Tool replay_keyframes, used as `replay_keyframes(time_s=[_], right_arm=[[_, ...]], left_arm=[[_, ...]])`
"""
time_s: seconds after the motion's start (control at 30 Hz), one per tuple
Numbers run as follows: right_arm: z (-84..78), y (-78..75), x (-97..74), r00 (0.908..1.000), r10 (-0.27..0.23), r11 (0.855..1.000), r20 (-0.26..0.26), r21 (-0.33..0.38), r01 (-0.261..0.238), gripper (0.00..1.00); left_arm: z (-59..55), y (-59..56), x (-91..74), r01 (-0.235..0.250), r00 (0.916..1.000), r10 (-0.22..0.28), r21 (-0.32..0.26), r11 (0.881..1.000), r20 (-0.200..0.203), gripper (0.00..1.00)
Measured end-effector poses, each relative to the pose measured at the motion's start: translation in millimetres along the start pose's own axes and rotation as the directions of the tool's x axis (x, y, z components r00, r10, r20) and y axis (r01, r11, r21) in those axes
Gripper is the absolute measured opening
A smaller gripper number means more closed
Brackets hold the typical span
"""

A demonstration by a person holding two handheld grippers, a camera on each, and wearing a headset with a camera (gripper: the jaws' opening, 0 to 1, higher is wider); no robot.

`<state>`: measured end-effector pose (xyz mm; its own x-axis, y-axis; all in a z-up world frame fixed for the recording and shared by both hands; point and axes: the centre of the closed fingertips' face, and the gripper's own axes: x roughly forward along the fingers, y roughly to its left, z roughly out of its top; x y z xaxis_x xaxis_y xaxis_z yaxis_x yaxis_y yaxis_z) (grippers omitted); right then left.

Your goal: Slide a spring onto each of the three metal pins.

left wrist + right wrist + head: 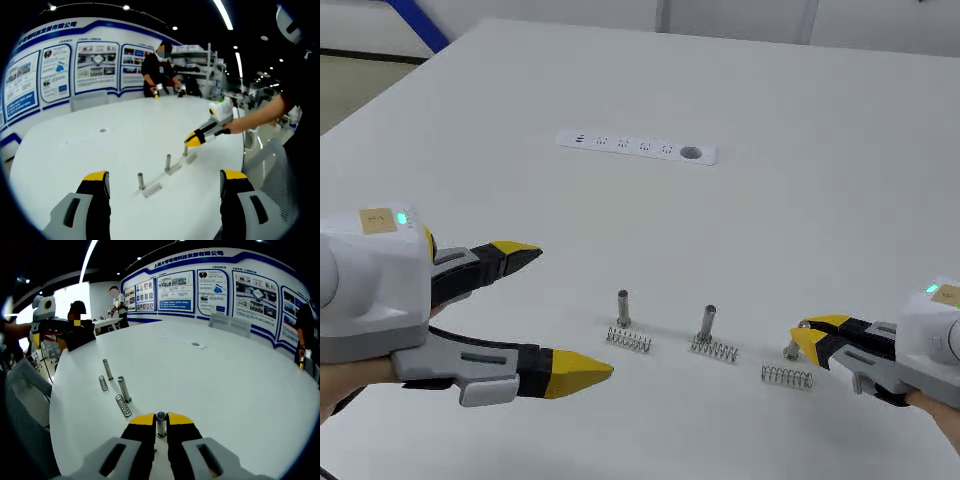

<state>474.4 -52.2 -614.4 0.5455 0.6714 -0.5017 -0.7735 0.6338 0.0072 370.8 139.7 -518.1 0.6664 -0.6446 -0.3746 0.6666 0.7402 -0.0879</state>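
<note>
Three short metal pins stand upright in a row on the white table: the left pin (pixel 623 307), the middle pin (pixel 708 322) and the right pin (pixel 792 350). A spring lies flat in front of each: (pixel 628 340), (pixel 713 350), (pixel 787 376). My right gripper (pixel 812 338) has its yellow tips shut on the right pin (pixel 160 424). My left gripper (pixel 555 312) hovers wide open left of the row, holding nothing. In the left gripper view the pins (pixel 168 162) and a spring (pixel 152 190) lie ahead between its jaws.
A white power strip (pixel 636 146) lies flat farther back on the table. The table's front edge runs close below both grippers. Other people stand at benches in the background (pixel 160 70).
</note>
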Motion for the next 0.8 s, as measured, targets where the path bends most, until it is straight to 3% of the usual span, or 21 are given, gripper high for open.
replay_keyframes(time_s=[0.37,0.47,0.57,0.7,0.73,0.77,0.8], right_arm=[[9.6,3.4,-6.3,0.9994,0.026,0.999,0.024,0.038,-0.026,0.10],[19.6,-0.7,-14.0,0.9975,0.011,0.997,0.070,0.072,-0.016,0.11],[18.0,-2.4,-21.6,0.9972,0.013,0.997,0.074,0.069,-0.018,0.13],[-11.7,5.9,-23.8,0.9930,0.112,0.994,-0.038,-0.001,-0.112,0.15],[-19.8,8.0,-24.3,0.9884,0.130,0.990,-0.079,-0.038,-0.133,0.15],[-21.6,6.0,-23.7,0.9892,0.111,0.989,-0.095,-0.088,-0.120,0.15],[-24.4,9.5,-22.2,0.9849,0.127,0.978,-0.118,-0.153,-0.144,0.15]], left_arm=[[0.7,-2.9,-1.3,-0.004,1.0000,0.004,0.005,1.000,0.003,0.91],[0.5,-3.8,-1.7,-0.005,1.0000,0.005,0.004,1.000,0.005,0.91],[1.3,-2.0,-2.6,-0.015,0.9997,0.015,-0.010,1.000,0.017,0.91],[0.9,0.6,-2.3,-0.020,0.9995,0.021,-0.020,1.000,0.025,0.91],[-0.4,1.5,-1.6,-0.021,0.9995,0.021,-0.021,1.000,0.022,0.91],[-1.6,2.9,-1.2,-0.027,0.9994,0.028,-0.021,0.999,0.020,0.92],[-2.9,5.0,-0.6,-0.036,0.9991,0.036,-0.022,0.999,0.021,0.92]])
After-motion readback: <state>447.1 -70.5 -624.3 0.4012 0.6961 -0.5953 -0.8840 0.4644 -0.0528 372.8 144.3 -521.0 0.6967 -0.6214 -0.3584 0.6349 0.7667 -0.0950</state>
